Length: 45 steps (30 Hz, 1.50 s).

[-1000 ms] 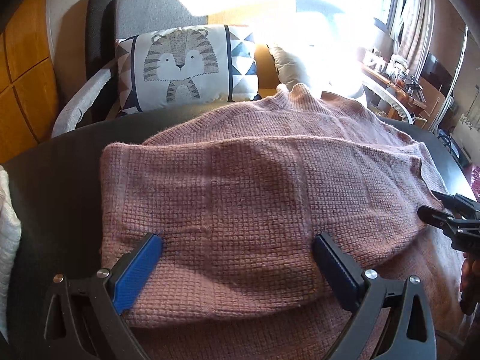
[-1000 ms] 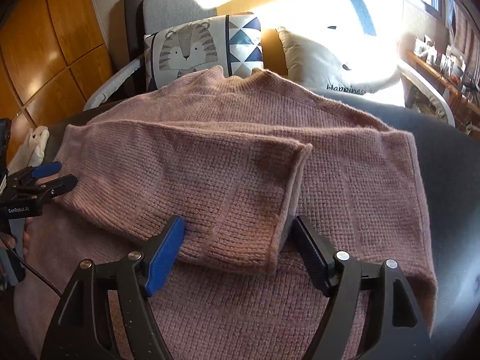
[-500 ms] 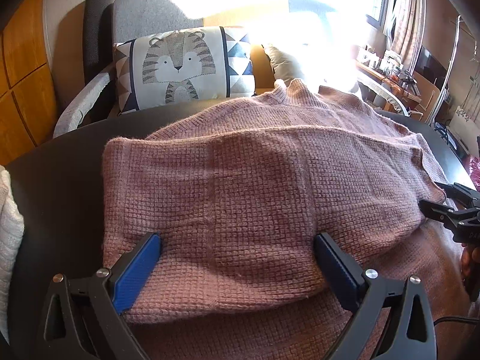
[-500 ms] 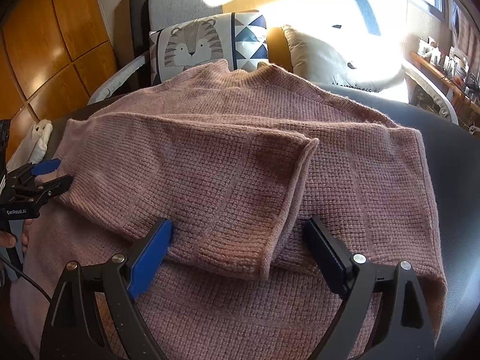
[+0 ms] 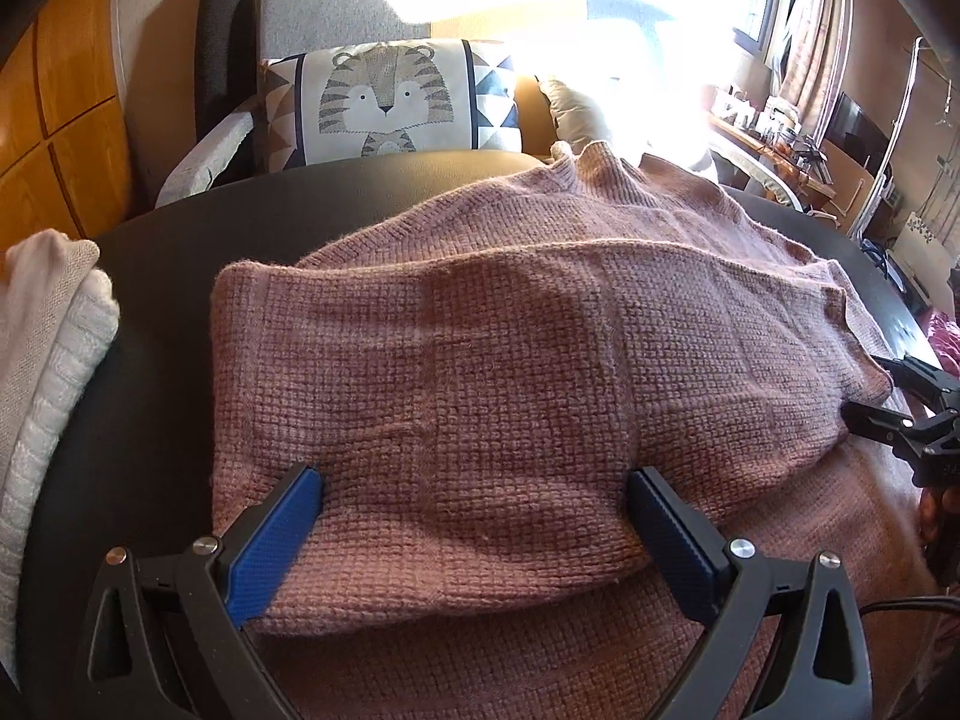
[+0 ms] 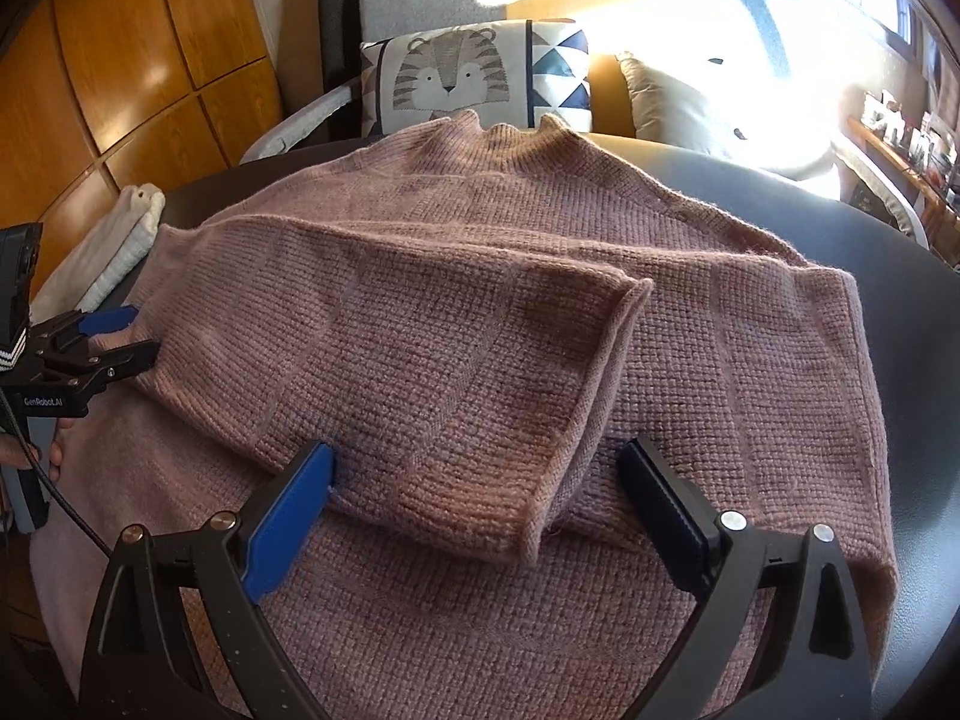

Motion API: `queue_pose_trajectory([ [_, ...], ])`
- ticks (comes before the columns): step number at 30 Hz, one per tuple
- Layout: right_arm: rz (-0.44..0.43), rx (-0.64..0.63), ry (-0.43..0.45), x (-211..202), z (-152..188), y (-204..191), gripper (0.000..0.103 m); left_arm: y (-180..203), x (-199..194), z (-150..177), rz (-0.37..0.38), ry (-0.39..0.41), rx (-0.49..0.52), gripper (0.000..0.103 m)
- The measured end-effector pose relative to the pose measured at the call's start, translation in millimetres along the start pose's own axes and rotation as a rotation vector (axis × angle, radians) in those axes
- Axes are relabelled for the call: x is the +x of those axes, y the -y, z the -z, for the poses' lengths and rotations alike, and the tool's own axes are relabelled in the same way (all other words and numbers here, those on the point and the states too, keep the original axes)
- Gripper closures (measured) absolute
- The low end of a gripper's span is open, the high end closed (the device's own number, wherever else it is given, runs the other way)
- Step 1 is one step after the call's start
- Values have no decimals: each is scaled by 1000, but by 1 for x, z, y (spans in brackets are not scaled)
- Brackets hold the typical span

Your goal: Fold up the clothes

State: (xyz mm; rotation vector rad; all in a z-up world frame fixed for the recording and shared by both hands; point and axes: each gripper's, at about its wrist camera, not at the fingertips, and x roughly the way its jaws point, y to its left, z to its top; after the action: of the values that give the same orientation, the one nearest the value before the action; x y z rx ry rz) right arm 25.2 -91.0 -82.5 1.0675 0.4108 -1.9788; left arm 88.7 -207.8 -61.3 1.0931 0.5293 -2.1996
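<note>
- Right wrist view, lower part of the frame: the right gripper (image 6: 477, 501) has its jaws spread wide and opening further. The cuff end of the folded sleeve (image 6: 468, 384) lies between them, and the pads do not press on it, so nothing is held.
- My guess is that the sleeve was laid across the chest to narrow the garment, and the gripper is letting go so it stays put.
- Left wrist view, lower centre: the left gripper (image 5: 474, 519) is also wide apart, its blue pads resting against the knit on either side of the sleeve's thick fold without pinching it.
- Middle of both frames: the pink sweater (image 6: 750, 360) lies spread flat on the dark table (image 5: 162, 324), collar pointing to the far edge, one sleeve crossing its body.
- Left edge of the left wrist view: a folded white knit (image 5: 48, 348) sits on the table, apart from the sweater, likely finished laundry.
- Far upper centre: a tiger cushion (image 5: 384, 102) leans on a grey armchair (image 5: 324, 6) behind the table, with bright window light washing out the upper right.
</note>
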Motion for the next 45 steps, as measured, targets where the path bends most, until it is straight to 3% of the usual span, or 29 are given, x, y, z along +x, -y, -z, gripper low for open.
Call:
queue_pose_trajectory([
  [4, -80, -20, 18, -13, -18, 12, 3, 6, -4, -21, 18, -46, 18, 0],
  [10, -100, 23, 109, -22, -86, 43, 3, 15, -1, -89, 165, 9, 40, 0],
  [14, -106, 61, 95, 7, -139, 63, 3, 14, 40, -141, 252, -14, 44, 0],
  [19, -151, 78, 18, 58, -181, 72, 15, 14, 108, -185, 385, -111, 66, 1],
  [26, -180, 8, -56, 110, -203, 61, 15, 34, 152, -205, 427, -132, 163, 3],
  [30, -181, 27, -72, 125, -205, 67, 16, 39, 161, -214, 452, -121, 200, 18],
  [34, -188, 19, -77, 133, -206, 70, 29, 44, 168, -222, 454, -127, 243, 29],
  [37, -192, 6, -76, 136, -209, 69, 30, 45, 173, -226, 461, -140, 267, 37],
  [45, -142, -101, -85, 143, -213, 57, 43, 38, 178, -229, 500, -160, 278, 50],
])
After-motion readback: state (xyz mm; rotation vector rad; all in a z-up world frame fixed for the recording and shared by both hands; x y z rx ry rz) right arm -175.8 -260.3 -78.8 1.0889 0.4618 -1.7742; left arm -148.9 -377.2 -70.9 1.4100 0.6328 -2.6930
